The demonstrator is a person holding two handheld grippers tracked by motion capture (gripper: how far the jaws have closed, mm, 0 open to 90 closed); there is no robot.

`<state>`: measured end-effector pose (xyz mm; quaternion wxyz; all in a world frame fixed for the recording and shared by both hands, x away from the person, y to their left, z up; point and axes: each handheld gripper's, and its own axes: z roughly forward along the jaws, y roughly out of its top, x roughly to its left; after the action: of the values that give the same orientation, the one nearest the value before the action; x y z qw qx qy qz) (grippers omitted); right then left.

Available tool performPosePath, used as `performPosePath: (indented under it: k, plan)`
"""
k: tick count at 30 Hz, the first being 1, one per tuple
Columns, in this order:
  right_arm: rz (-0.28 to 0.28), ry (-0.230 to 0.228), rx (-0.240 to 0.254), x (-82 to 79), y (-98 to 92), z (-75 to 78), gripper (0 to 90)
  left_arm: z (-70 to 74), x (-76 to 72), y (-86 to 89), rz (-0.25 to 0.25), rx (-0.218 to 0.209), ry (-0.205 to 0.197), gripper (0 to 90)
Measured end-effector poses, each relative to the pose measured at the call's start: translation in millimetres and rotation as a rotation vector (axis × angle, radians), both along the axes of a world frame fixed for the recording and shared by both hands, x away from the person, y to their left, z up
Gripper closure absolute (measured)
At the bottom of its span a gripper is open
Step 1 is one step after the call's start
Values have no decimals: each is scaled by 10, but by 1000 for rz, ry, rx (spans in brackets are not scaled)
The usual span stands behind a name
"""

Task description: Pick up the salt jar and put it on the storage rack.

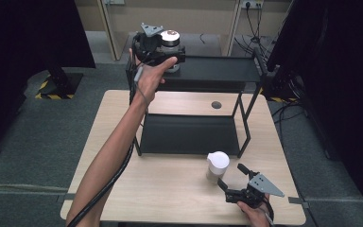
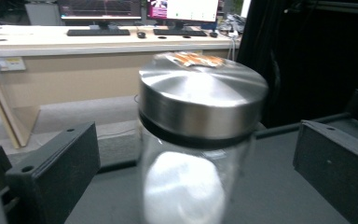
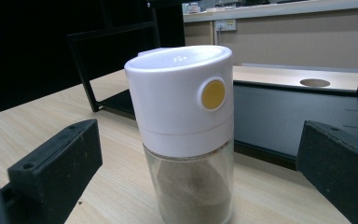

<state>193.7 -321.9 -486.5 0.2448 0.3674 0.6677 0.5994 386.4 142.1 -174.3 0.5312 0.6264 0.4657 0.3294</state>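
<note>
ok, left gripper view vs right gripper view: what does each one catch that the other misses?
Left gripper view: a clear glass jar with a brushed steel lid, standing on the rack's dark top shelf, and a desk with monitors and keyboards behind.

Right gripper view: a white-capped shaker with a yellow button and brownish powder inside, standing on the wooden table, beside the rack's lower shelf.

Shared: in each, the gripper's own black jaws stand open on either side of its container, not touching it.
</note>
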Motion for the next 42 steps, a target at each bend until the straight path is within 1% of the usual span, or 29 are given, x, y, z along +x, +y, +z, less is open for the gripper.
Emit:
performPosePath:
  k: [1,4,6,11,14,16,22,26,29,32,35,38,39,42]
  plan:
    - [0,0,0,0,0,0,4,-1,-22,2,-5,-8,7,0]
    - [0,-1,0,-1,0,-1,4,-25,-78,20,-16,-10,3,0]
    - [-1,-1,0,-2,-1,-1,4,-26,-122,34,-26,-13,10,0]
    - [0,-1,0,-3,0,-1,4,-73,-251,74,-43,-9,-7,0]
    - [-1,0,0,-4,1,1,4,-127,-337,132,-68,-31,-14,0]
    - [-1,0,1,-4,0,-1,4,-166,-398,155,-84,-32,-19,0]
    - [0,1,-1,-4,5,1,4,-306,-555,243,-146,-48,-31,0]
    - [-1,1,0,-4,4,-1,4,-407,-666,274,-174,-55,-51,0]
    - [0,0,-1,-6,3,1,4,-482,-735,301,-205,-56,-54,0]
    - [0,2,-1,-5,6,0,4,-566,-805,323,-230,-43,-61,0]
    - [2,0,-1,-6,5,1,4,-663,-873,362,-262,-53,-66,0]
    - [1,2,-1,-3,8,-2,4,-755,-954,388,-286,-50,-78,0]
    - [1,2,0,-2,9,-3,4,-797,-984,399,-296,-57,-78,0]
    - [4,2,-2,0,12,-3,4,-882,-1029,427,-325,-59,-77,0]
